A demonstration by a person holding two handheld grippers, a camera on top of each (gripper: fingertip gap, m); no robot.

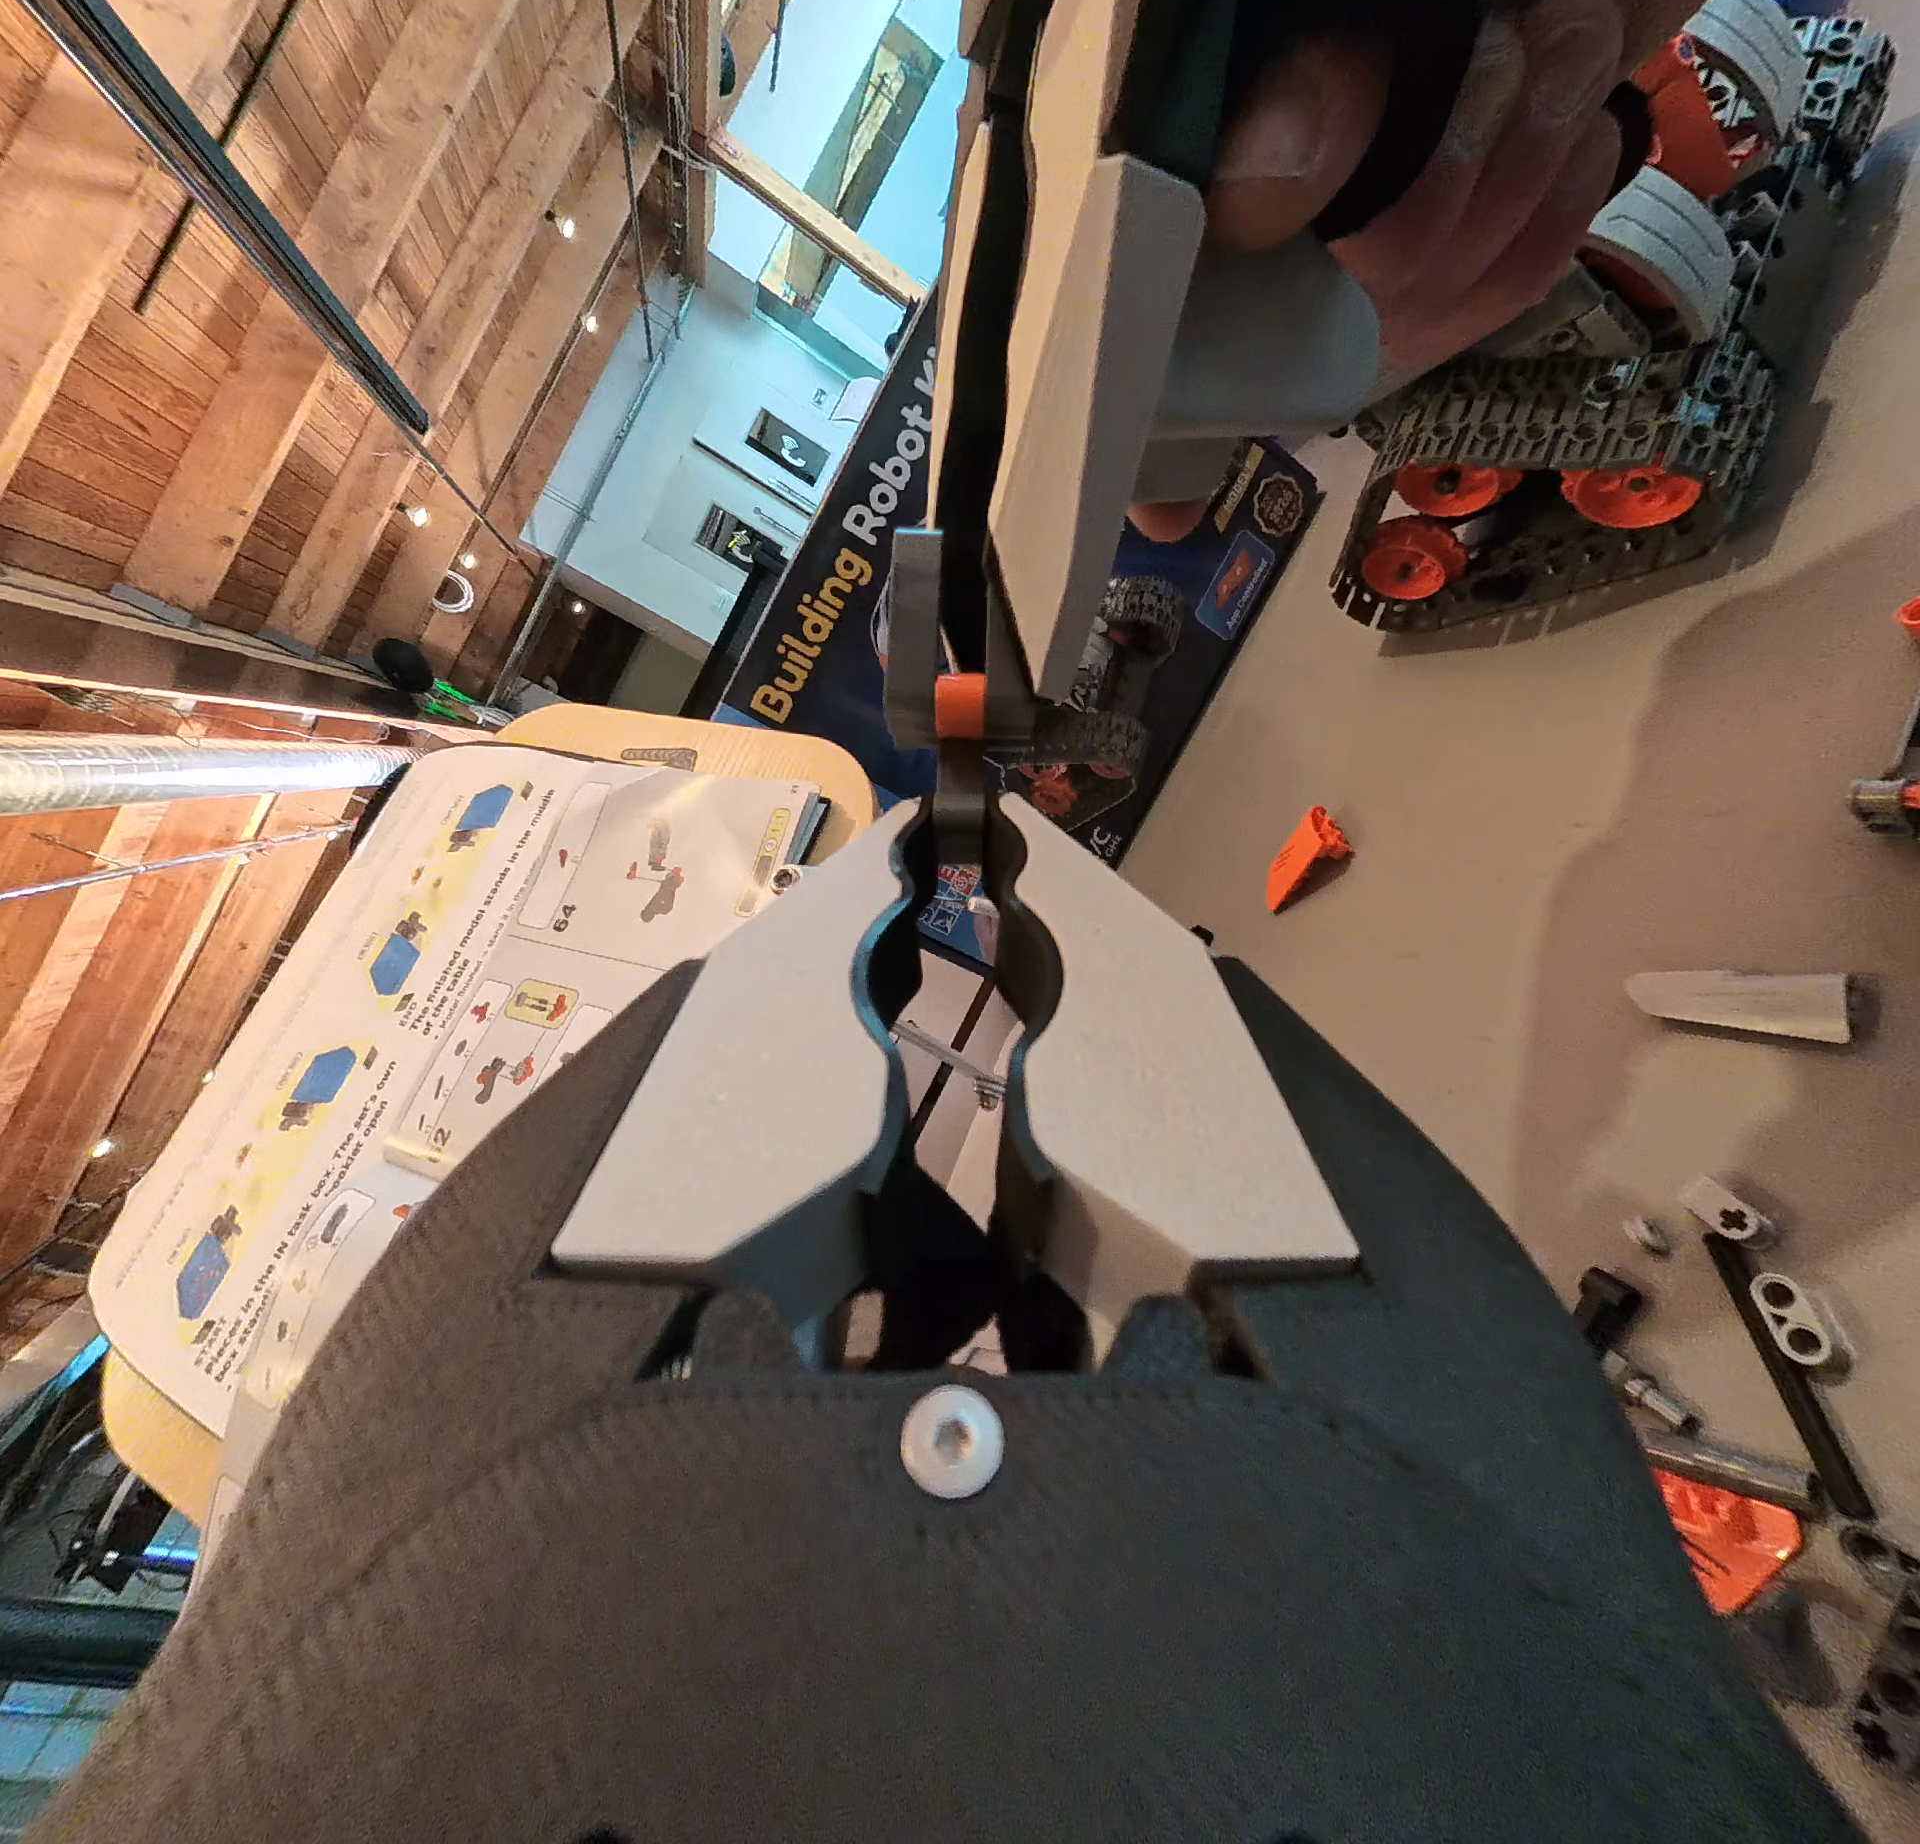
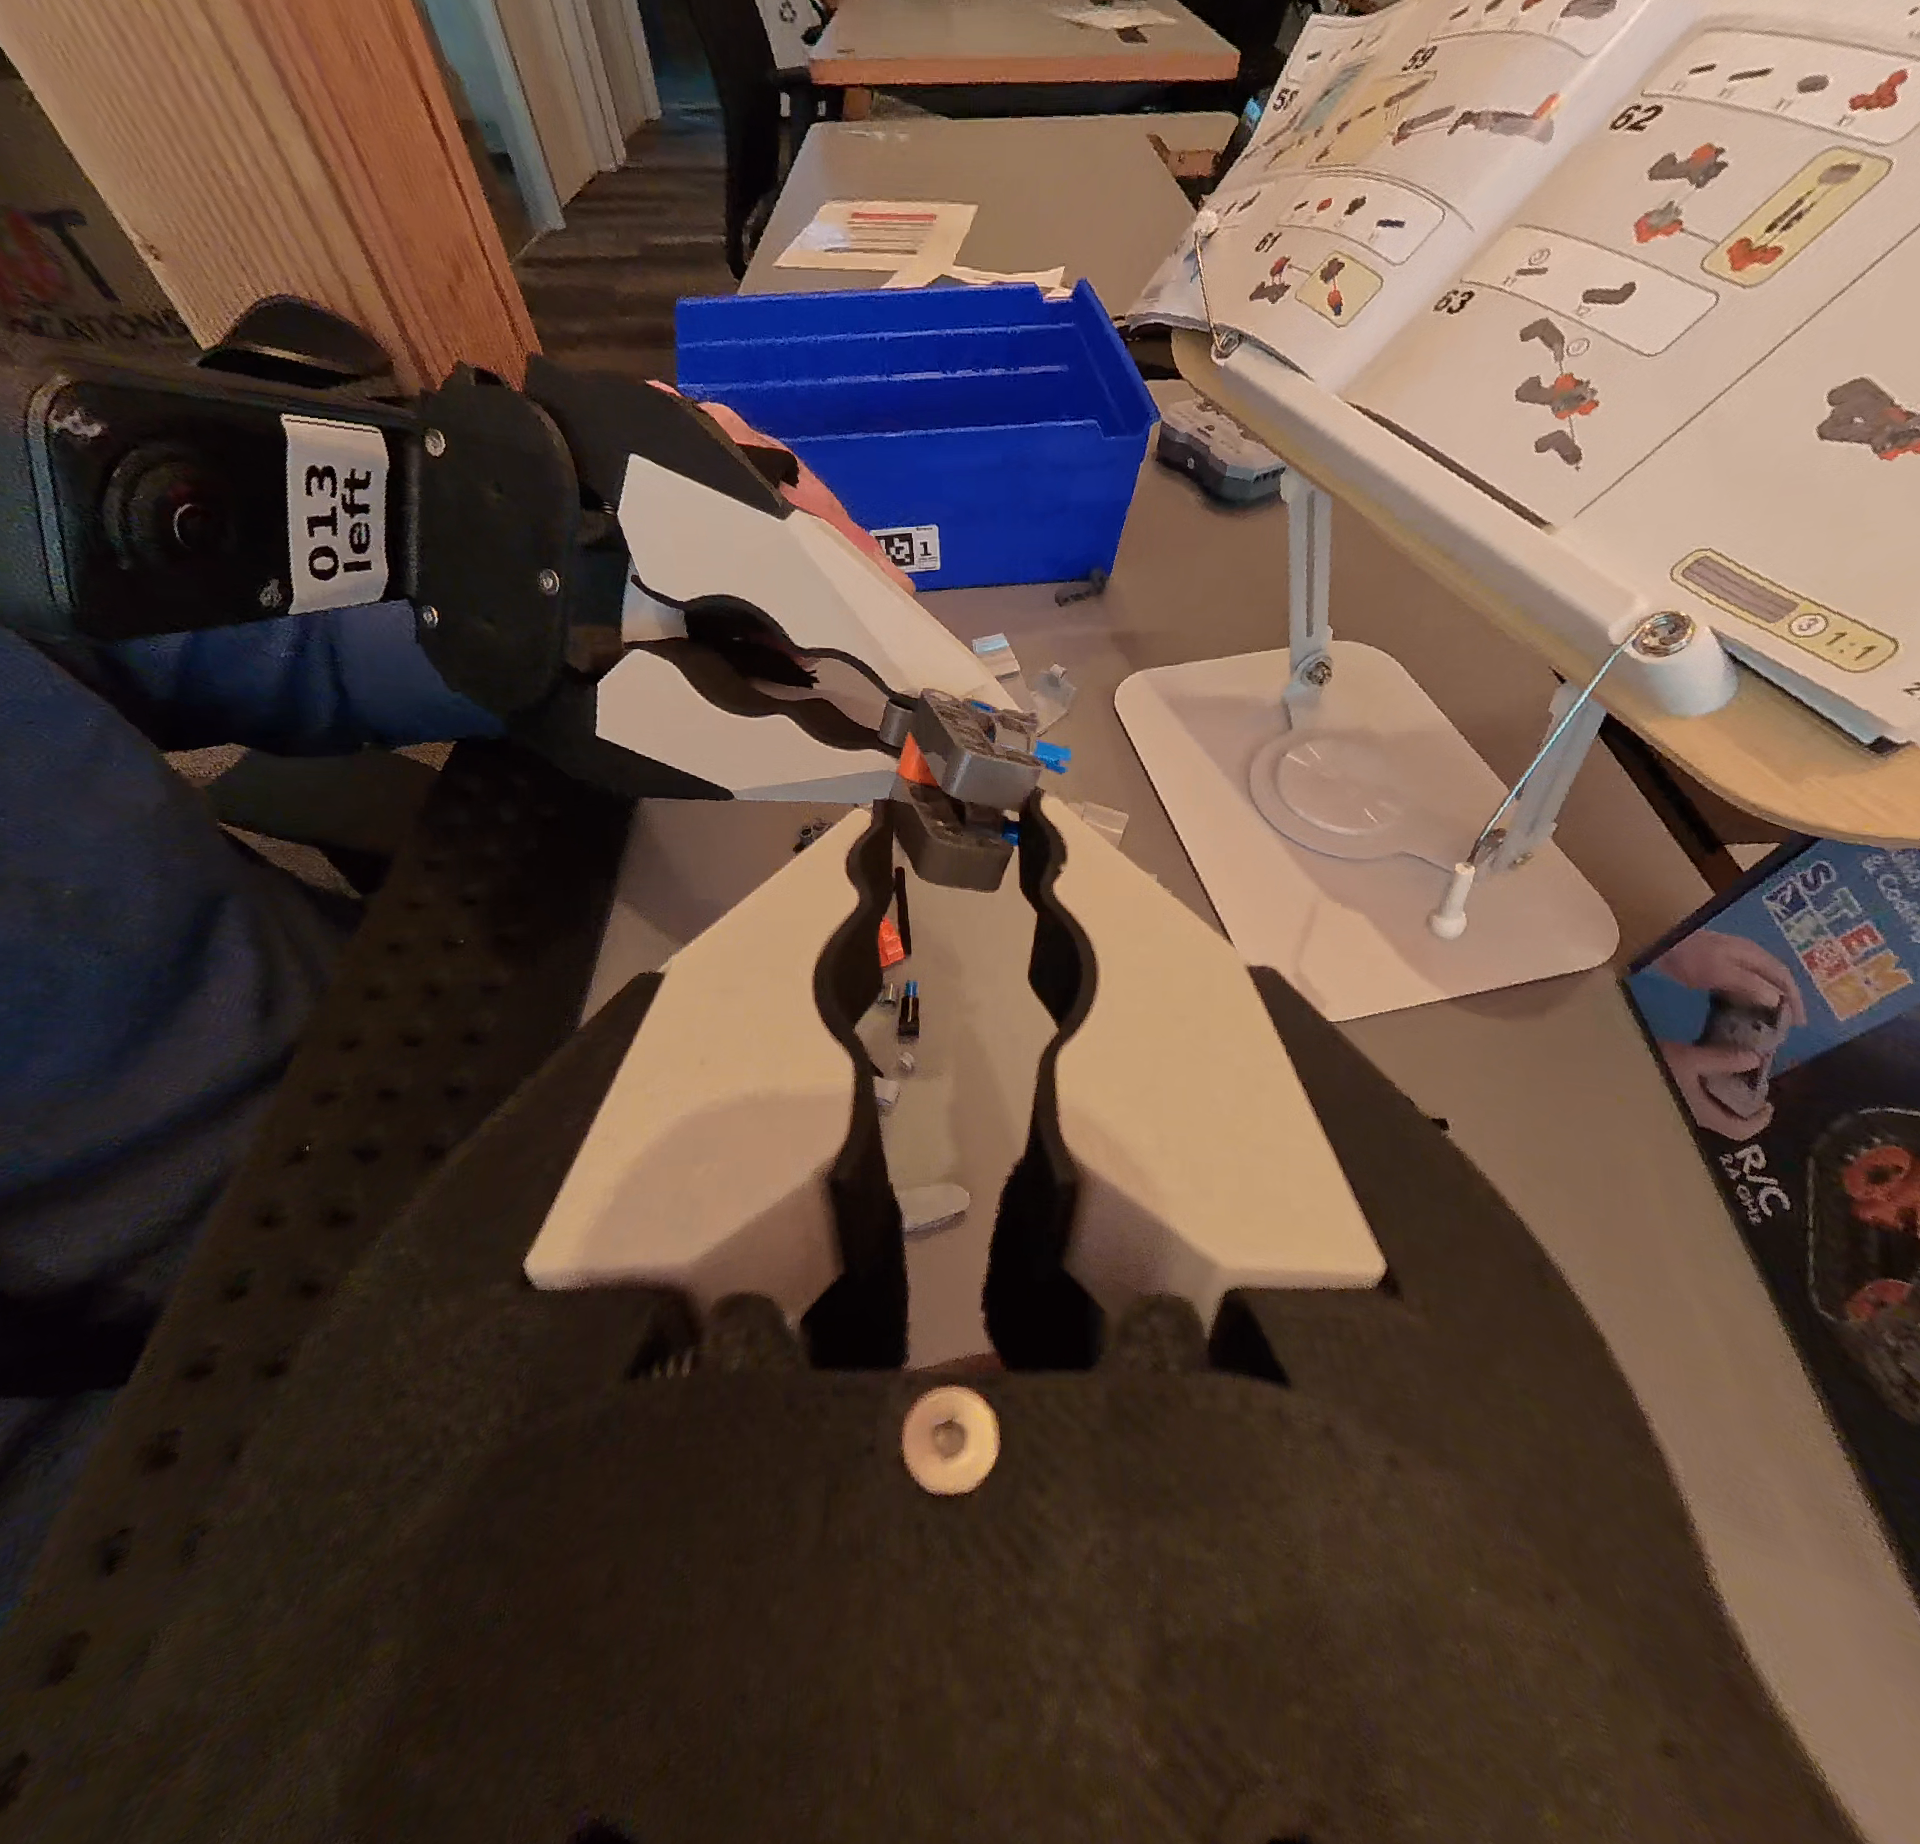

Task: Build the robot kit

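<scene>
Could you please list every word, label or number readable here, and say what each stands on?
I do not copy writing; these things bear it:
White label on the left gripper camera mount: printed, legible.
Open instruction booklet on the stand: step numbers and captions.
White tag on the blue bin: square code, a digit.
Dark blue kit box: large lettering.
Sheet on the far table: too small to read.

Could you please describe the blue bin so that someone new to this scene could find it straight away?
Start from the white book stand holding the open instruction booklet on the grey table. To its left, beyond the left gripper, sits the blue bin. It is the only large solid-blue open box, with a small white sticker on its front.
</scene>
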